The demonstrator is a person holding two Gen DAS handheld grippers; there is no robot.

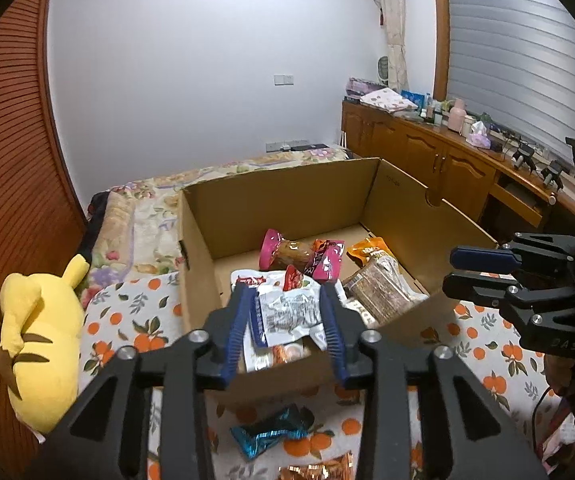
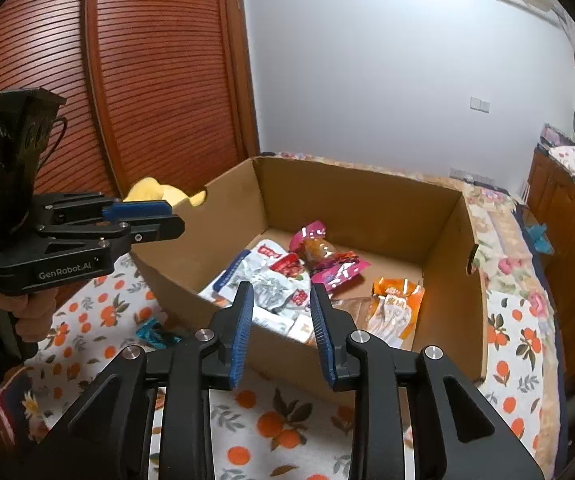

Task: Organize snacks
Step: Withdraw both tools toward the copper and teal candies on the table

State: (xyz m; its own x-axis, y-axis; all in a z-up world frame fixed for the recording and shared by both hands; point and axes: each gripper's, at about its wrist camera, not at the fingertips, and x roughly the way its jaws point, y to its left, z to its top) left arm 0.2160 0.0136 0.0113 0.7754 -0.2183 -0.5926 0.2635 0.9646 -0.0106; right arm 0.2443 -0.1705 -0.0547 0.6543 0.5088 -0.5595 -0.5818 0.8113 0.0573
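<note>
snacks [image 1: 287,312] in box [image 1: 279,196], beyond left hand-held gripper [image 1: 287,320]

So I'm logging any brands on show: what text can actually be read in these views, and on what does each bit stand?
"GenRobot.AI": white letters on the side of the left tool, seen from the right wrist view.
Faint stamp on the inner wall of the cardboard box: too small to read.
Partial white letters on the right tool body: not legible.
Red-and-white snack packets in the box: print too blurred to read.
</note>
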